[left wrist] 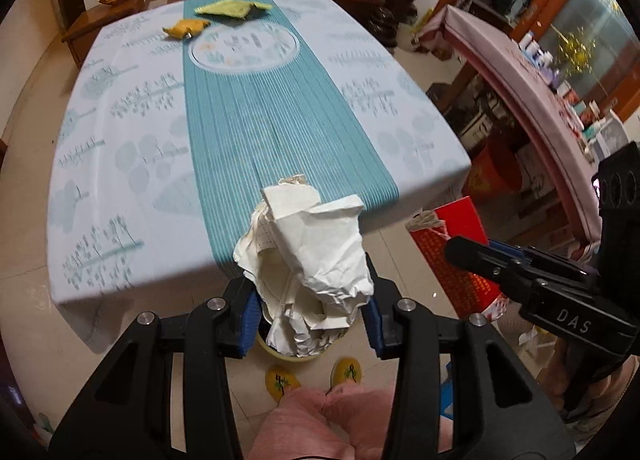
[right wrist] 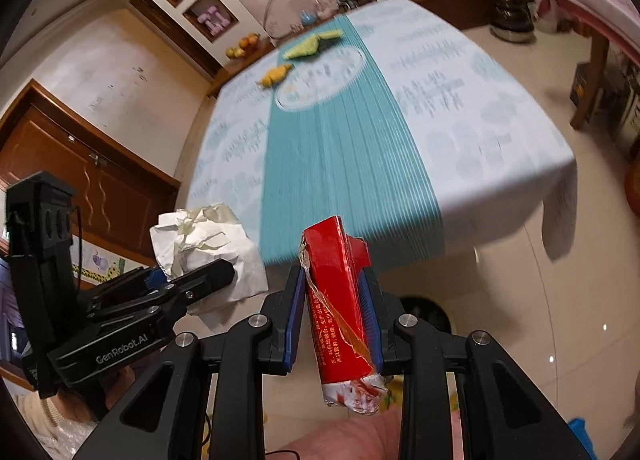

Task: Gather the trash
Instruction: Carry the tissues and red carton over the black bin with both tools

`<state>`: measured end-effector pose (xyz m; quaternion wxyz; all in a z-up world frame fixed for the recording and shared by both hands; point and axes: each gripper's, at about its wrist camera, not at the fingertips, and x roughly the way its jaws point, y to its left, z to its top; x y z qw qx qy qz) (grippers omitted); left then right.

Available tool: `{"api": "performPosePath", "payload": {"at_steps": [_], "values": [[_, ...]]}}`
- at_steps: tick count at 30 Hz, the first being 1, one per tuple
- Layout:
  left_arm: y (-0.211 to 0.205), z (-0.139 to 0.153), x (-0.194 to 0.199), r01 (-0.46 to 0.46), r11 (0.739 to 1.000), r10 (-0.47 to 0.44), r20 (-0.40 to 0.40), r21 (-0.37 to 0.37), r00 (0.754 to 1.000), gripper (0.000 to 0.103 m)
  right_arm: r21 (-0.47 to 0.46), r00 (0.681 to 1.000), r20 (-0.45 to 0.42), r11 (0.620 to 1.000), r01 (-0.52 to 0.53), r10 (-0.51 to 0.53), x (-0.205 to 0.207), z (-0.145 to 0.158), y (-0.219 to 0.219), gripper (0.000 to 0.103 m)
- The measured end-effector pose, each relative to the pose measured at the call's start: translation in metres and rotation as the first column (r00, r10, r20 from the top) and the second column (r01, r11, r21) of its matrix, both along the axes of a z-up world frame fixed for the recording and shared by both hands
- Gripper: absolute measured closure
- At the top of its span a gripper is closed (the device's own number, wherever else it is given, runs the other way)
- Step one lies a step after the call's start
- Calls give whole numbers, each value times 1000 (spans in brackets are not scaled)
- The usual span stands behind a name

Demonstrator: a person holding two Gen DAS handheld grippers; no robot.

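A: Where is the trash, and who holds it?

B: The crumpled white paper (left wrist: pixel 308 256) sits pinched in the left gripper (left wrist: pixel 310 320), held off the near edge of the table (left wrist: pixel 120 140) and over a pale yellow bin (left wrist: pixel 288 354) on the floor. The torn red carton (right wrist: pixel 340 300) is clamped upright in the right gripper (right wrist: pixel 334 320), just beside it

A: So which step is this?

B: It looks like the carry-and-drop stage: both pieces are lifted and neither has been let go. The next move probably calls for each gripper to centre over the bin and release; the paper seems about lined up, the carton less surely so

A: And the count?

B: Two grippers, each full; one paper wad, one carton. Two pieces lie on the far end of the table: a yellow wrapper (left wrist: pixel 185 27) and a green cloth-like piece (left wrist: pixel 230 7)
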<state>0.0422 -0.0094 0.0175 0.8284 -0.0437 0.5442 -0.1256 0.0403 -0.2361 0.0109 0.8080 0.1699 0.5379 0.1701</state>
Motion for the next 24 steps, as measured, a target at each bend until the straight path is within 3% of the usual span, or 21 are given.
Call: {"api": "performPosePath", "payload": {"at_steps": [6, 18, 24], "values": [[-25, -55, -22, -8, 1000, 10, -48, 28, 999, 64, -16, 997, -71, 1000, 13, -14, -21, -64, -18, 76], [-44, -229, -44, -107, 993, 111, -117, 41, 987, 63, 4, 976, -217, 1000, 31, -30, -36, -258, -34, 75], [-38, -311, -45, -124, 989, 133, -131, 74, 982, 62, 31, 968, -248, 999, 44, -35, -41, -337, -23, 71]]}}
